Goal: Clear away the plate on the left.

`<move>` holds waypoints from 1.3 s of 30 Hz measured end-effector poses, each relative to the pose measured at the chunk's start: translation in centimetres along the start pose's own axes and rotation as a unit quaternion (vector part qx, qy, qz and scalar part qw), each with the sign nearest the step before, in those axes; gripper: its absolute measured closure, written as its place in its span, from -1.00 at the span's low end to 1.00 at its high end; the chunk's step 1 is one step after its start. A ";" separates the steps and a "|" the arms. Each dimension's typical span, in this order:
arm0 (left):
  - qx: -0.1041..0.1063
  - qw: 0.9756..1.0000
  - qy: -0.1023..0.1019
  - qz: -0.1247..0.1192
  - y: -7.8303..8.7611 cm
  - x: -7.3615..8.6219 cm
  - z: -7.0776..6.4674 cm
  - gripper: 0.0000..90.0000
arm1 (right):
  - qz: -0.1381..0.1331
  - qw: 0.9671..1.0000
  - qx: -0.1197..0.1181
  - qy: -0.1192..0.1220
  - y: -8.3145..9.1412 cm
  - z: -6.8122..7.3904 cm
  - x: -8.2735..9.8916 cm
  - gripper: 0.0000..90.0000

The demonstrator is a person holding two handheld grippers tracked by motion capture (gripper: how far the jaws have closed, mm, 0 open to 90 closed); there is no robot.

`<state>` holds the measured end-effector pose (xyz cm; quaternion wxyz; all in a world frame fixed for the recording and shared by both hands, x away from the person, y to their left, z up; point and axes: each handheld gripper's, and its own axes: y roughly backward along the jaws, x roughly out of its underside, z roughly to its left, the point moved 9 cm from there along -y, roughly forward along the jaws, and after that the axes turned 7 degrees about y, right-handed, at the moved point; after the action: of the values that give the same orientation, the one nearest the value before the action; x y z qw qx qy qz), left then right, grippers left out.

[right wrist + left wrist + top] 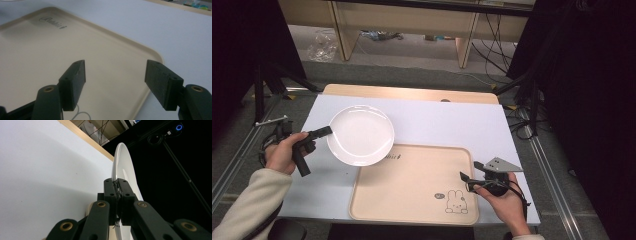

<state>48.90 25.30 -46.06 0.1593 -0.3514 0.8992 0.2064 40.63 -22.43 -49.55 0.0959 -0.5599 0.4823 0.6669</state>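
A white plate (361, 135) hangs tilted over the table's left half, its right edge above the corner of a beige tray (412, 187). My left gripper (328, 131) is shut on the plate's left rim; in the left gripper view the plate (123, 162) stands edge-on between the closed pads of my left gripper (117, 185). My right gripper (466, 181) rests at the tray's right edge, open with nothing between its fingers. In the right gripper view my right gripper (115, 75) looks across the tray (37, 50) with both jaws spread wide.
The tray bears a rabbit drawing (455, 201) near its front right corner and lies on a white tabletop (452, 122). A wooden strip (412, 93) runs along the table's far edge. Dark curtains and cables flank both sides.
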 end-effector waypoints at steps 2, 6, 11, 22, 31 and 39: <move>0.002 1.000 0.000 0.002 -0.1 0.1 -0.1 0.92 | 0.000 1.000 0.000 0.000 0.0 0.0 0.0 -0.25; 0.004 1.000 -0.002 0.009 -0.4 0.5 -0.3 0.93 | 0.000 1.000 0.000 0.000 0.0 0.0 0.0 -0.25; 0.005 1.000 -0.003 0.021 -0.8 1.2 -0.6 0.93 | 0.000 1.000 0.000 0.001 0.0 0.0 0.0 -0.25; 0.015 0.999 -0.002 0.033 -1.4 2.0 -1.3 0.93 | -0.001 1.000 0.001 0.001 0.0 0.0 0.0 -0.25; 0.019 0.999 -0.006 0.042 -1.8 2.6 -1.7 0.93 | -0.001 1.000 0.000 0.002 0.0 0.0 0.0 -0.25; 0.021 0.998 -0.008 0.051 -2.1 3.2 -2.0 0.93 | 0.000 1.000 0.000 0.002 0.0 0.0 0.0 -0.25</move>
<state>47.86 21.08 -46.25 0.1635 -0.3002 0.9187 0.1977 40.63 -22.41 -49.54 0.0951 -0.5612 0.4821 0.6660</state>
